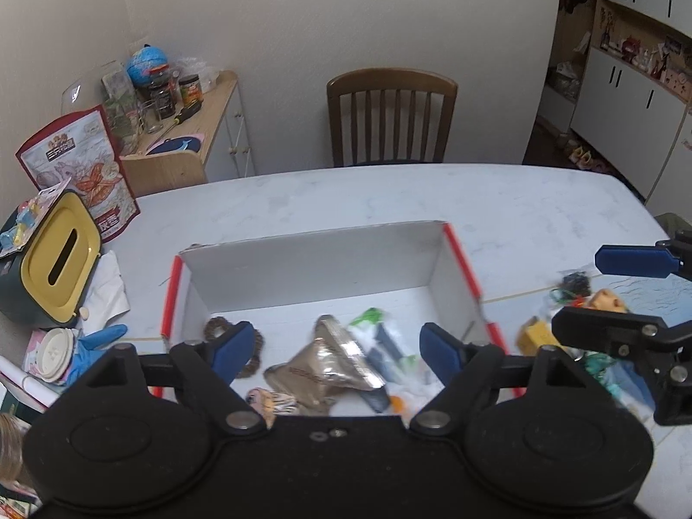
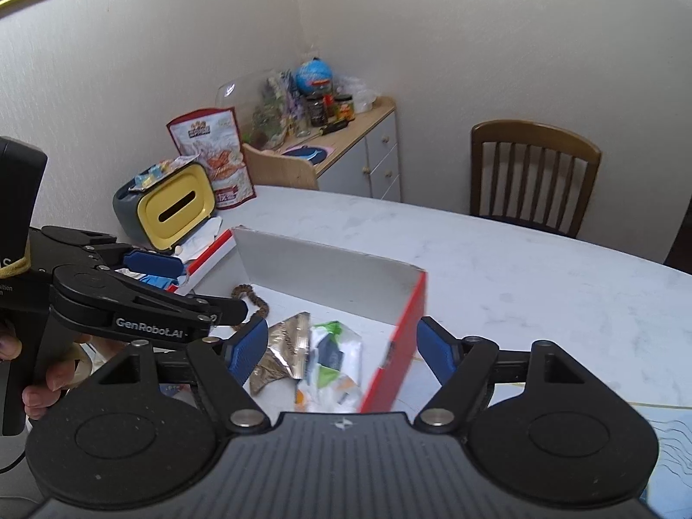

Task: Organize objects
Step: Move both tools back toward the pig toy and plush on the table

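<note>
Left wrist view: left gripper spread wide, empty, hovering over open red-edged white cardboard box on pale marble table. Inside: crumpled gold foil packet, brown beaded bracelet, white-green wrappers. Right of box, loose small trinkets on table.

Right wrist view: right gripper wide apart, holding nothing, straddling box's red side wall. At left, a hand on other gripper's handle.
</note>
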